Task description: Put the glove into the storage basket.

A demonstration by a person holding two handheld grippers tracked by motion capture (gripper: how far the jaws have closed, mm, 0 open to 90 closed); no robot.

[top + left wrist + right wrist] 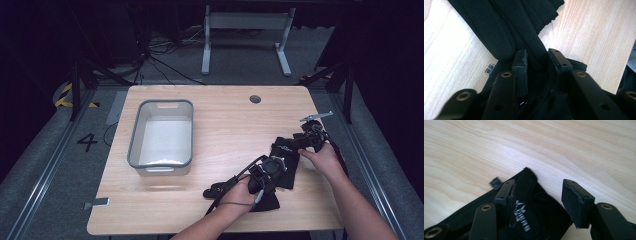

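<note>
Black cloth — soft, folded | left tool pinching it | right tool — wide

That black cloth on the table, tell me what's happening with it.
A person works a black garment lying on the wooden table with two hand-held tools. The left claw is shut on a fold of it. The right claw stands open over the corner with white lettering. The grey bin sits apart to the left.

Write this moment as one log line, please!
left gripper: shut on black cloth | right gripper: open over cloth corner | grey bin: empty
</note>
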